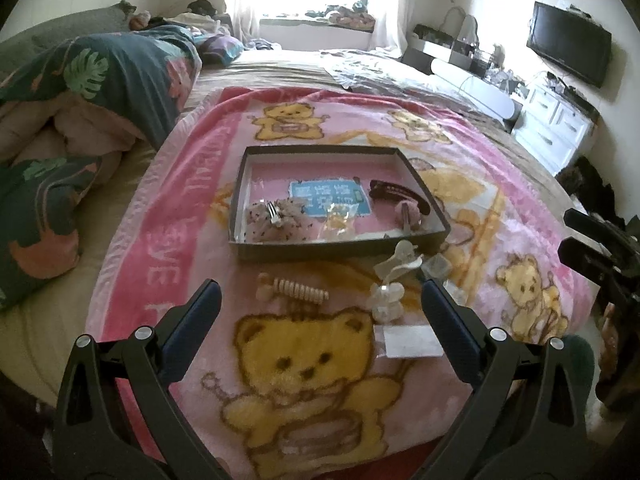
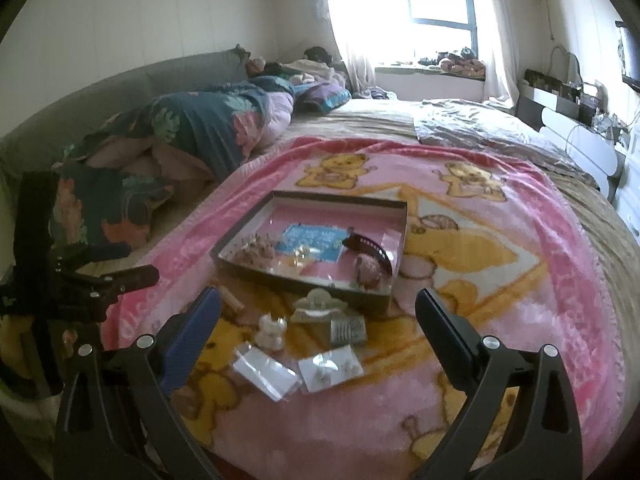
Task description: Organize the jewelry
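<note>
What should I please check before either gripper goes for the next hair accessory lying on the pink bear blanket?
1. Left gripper open, empty: ok.
2. Right gripper open, empty: ok.
3. Shallow dark cardboard tray has bare floor left: ok.
4. Ribbed beige hair clip lies free of other items: ok.
5. White claw clip apart from clear packet: cannot tell.
6. Earring card flat on blanket: ok.

Blurred and cut-off parts

The blue card's (image 1: 329, 197) print is too blurred to be read; the television (image 2: 631, 54) is cut off.
</note>
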The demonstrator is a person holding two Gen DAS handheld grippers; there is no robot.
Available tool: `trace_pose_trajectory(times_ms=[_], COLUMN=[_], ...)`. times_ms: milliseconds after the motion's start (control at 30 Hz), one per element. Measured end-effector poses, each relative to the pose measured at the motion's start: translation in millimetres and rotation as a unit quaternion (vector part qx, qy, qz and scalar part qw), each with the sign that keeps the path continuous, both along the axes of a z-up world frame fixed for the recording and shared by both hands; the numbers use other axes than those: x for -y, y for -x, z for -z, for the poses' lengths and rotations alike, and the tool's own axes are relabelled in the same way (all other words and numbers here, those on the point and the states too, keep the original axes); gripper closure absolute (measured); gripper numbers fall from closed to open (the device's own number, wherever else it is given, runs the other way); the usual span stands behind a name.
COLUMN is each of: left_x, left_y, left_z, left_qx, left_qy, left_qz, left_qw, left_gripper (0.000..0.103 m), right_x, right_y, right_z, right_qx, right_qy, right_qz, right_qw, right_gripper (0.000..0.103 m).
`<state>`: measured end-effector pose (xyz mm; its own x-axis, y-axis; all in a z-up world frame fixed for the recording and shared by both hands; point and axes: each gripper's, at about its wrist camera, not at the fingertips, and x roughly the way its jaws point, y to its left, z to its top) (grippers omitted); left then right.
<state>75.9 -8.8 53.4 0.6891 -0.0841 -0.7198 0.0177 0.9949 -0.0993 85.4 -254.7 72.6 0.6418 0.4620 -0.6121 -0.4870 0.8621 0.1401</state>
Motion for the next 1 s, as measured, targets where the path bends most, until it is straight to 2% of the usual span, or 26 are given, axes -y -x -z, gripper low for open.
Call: trace_pose_trajectory(times_ms=[533,1000], left_x=[1,16], left_y=[10,6], left_z=[24,65], left_qx=[-0.027,-0.077], left_qy=[-0.016,-0.028], left_qz=[0.010,0.040], left_qw=[0.9995,0.9958], left_gripper=[0.009,0.009], right_x=[-6,0], right_y=[16,-3], right_z=[39,88], right_qx=[-0.031,-0.073], right_qy=[0.041,0.071], right_qz=[-0.007,0.011], right_qw=[0.999,0.995], right_gripper=[0.006,0.006])
